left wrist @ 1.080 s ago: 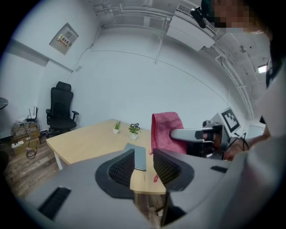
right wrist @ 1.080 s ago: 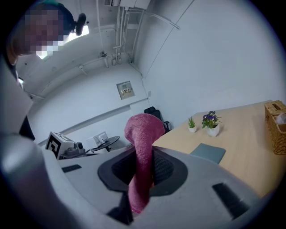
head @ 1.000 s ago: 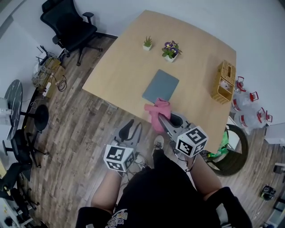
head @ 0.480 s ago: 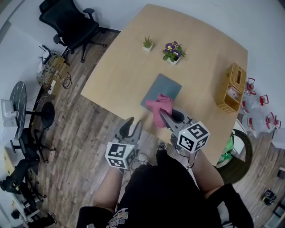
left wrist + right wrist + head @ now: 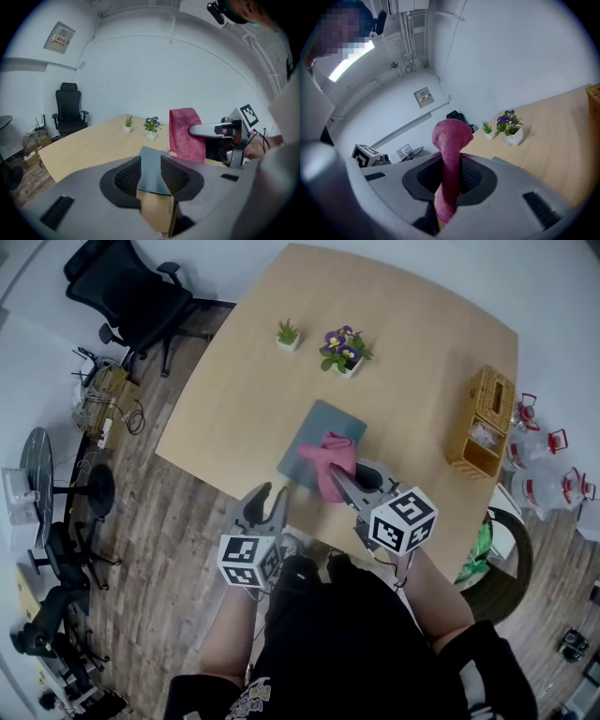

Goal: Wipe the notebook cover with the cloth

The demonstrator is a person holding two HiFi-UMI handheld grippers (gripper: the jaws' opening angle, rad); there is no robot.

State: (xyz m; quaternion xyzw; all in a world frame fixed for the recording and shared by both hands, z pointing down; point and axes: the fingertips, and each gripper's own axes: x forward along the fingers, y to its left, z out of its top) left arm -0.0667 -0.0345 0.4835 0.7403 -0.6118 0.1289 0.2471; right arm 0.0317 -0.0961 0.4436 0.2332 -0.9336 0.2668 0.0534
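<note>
A grey-blue notebook (image 5: 309,437) lies flat near the front edge of the wooden table (image 5: 412,343). My right gripper (image 5: 339,486) is shut on a pink cloth (image 5: 331,457), which hangs over the notebook's near right part. In the right gripper view the cloth (image 5: 449,159) stands clamped between the jaws, with a notebook corner (image 5: 506,162) just beyond. My left gripper (image 5: 266,504) is open at the table's front edge, left of the notebook. In the left gripper view the notebook (image 5: 151,161) shows between the open jaws, with the cloth (image 5: 185,133) to the right.
Two small potted plants (image 5: 287,333) (image 5: 341,348) stand beyond the notebook. A wicker basket (image 5: 483,418) sits at the table's right edge. A black office chair (image 5: 127,296) stands far left. Water jugs (image 5: 539,470) are on the floor at right.
My right gripper has carried the cloth forward from the notebook's near corner to over its cover. The left gripper has come up to the table's front edge.
</note>
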